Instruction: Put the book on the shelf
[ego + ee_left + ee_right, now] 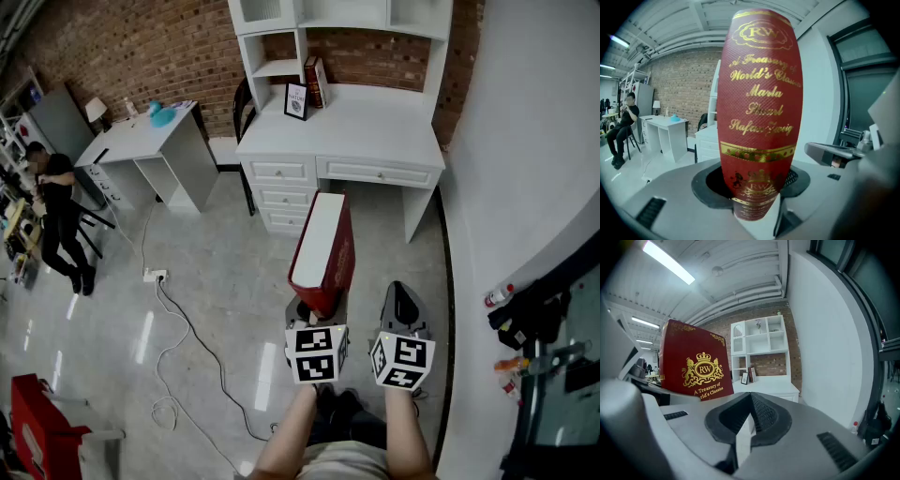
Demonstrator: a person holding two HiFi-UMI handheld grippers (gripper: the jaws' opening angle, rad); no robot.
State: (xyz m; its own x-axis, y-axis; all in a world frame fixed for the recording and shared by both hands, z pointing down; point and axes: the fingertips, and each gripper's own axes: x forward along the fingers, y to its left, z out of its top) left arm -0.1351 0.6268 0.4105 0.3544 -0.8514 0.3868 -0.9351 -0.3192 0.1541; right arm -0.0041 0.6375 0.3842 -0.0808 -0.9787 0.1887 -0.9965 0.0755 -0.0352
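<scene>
Two grippers out in front, only one at work. Clamped on the bottom end of a thick red hardback book with gold lettering (323, 248) (759, 108) by the left gripper (316, 314) (757, 199), jaws set wide across the covers. Held upright, spine toward the carrier, probably so as to go in fore-edge first and stand spine-out. Carried above the glossy grey floor (206, 281), well short of the white desk with open-shelf hutch (375, 127), so not yet shelved. Kept just beside, pads pressed together on nothing: right gripper (405, 309) (749, 427), seemingly spared for steadying the heavy volume. Worth aiming for the low white shelf (278, 67), above the two leaning dark-red books (315, 82) and the small black-framed picture (295, 100). Far left, unrelated: person in black (56, 202).
</scene>
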